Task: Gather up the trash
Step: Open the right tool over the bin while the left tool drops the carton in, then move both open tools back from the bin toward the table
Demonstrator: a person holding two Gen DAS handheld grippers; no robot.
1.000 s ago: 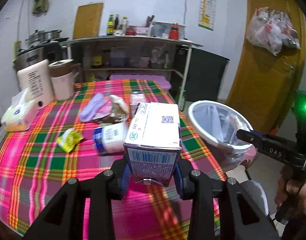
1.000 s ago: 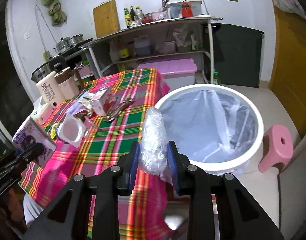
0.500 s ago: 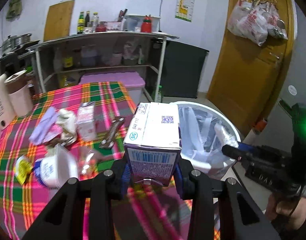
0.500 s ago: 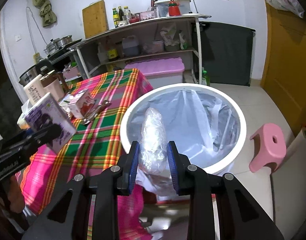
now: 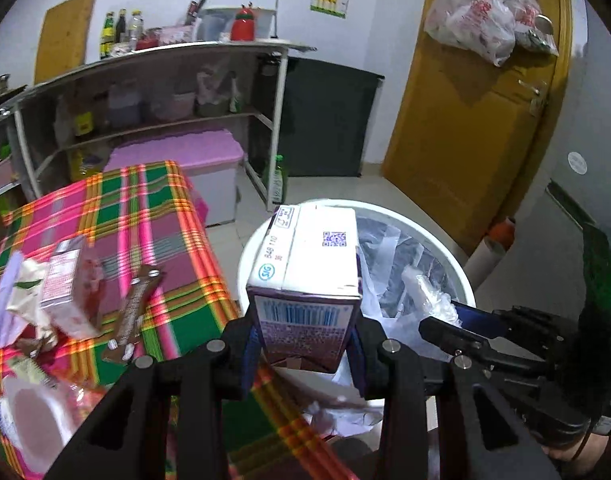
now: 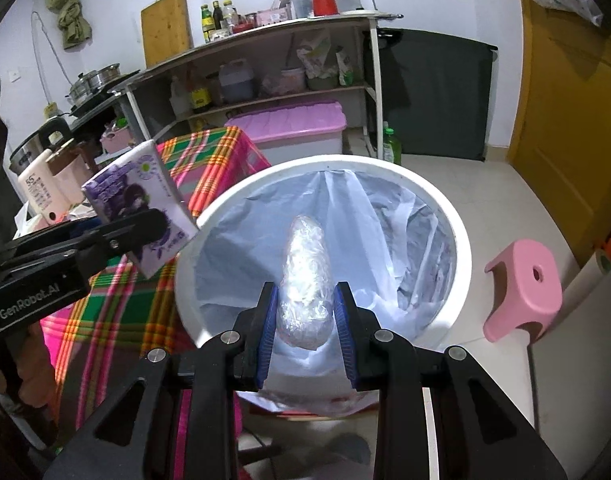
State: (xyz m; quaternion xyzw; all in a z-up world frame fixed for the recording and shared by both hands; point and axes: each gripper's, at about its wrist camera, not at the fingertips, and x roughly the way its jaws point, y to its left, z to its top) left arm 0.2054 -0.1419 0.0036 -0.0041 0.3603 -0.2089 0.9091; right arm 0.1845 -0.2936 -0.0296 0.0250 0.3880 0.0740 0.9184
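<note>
I had the left gripper (image 5: 303,344) clamped on a purple-and-white rectangular drink carton (image 5: 307,276), its blue-padded fingers (image 5: 249,354) pressed against the carton's two sides near the base. From the left wrist camera the carton sat over the near rim of the round white trash bin lined with a pale plastic bag (image 5: 457,276). From the right wrist camera the same carton (image 6: 139,204) hung at the bin's left edge, tilted, with its lower corner just over the rim.

My right gripper (image 6: 303,320) was closed on a crumpled wad of clear plastic wrap (image 6: 305,280), the pads touching it on both sides. The wad stood upright between the fingers, directly above the open mouth of the bin (image 6: 461,240), with the liner's folds visible behind it. In the left view the right gripper (image 5: 445,320) reached in from the right, over the bin, with the wrap (image 5: 429,296) at its tip.

The bin stood on the tiled floor just beside the table covered with a pink, green and orange plaid cloth (image 5: 153,216). On that cloth lay a small pink-and-silver carton (image 5: 65,284), a brown snack wrapper (image 5: 133,312) beside it, and a white yoghurt cup (image 5: 29,428) near the lower left corner, blurred. A small pink plastic stool (image 6: 525,284) stood on the floor to the right of the bin, apart from it.
</note>
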